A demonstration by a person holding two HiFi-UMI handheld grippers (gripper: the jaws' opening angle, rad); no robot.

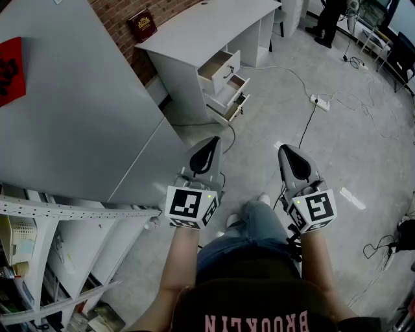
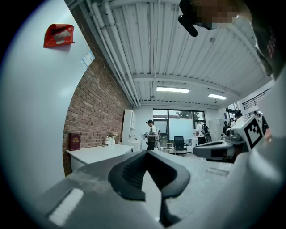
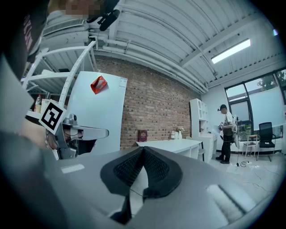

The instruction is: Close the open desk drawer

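A white desk [image 1: 207, 26] stands against the brick wall at the top of the head view, well ahead of me. Its three drawers [image 1: 228, 85] are pulled out in steps on the side facing me. My left gripper [image 1: 209, 150] and right gripper [image 1: 292, 155] are held side by side at waist height, pointing level toward the desk and far short of it. Both are shut with nothing between the jaws. The desk [image 2: 96, 154] shows past the closed left gripper [image 2: 146, 153] in the left gripper view. In the right gripper view the desk [image 3: 172, 145] appears beyond the closed right gripper [image 3: 143, 148].
A tall white cabinet [image 1: 71, 97] with a red paper [image 1: 10, 68] stands close on my left, with metal shelving [image 1: 65, 214] below it. A power strip and cables [image 1: 321, 102] lie on the floor right of the desk. A dark red plaque [image 1: 141, 26] sits on the desk. A person [image 1: 327, 19] stands farther back.
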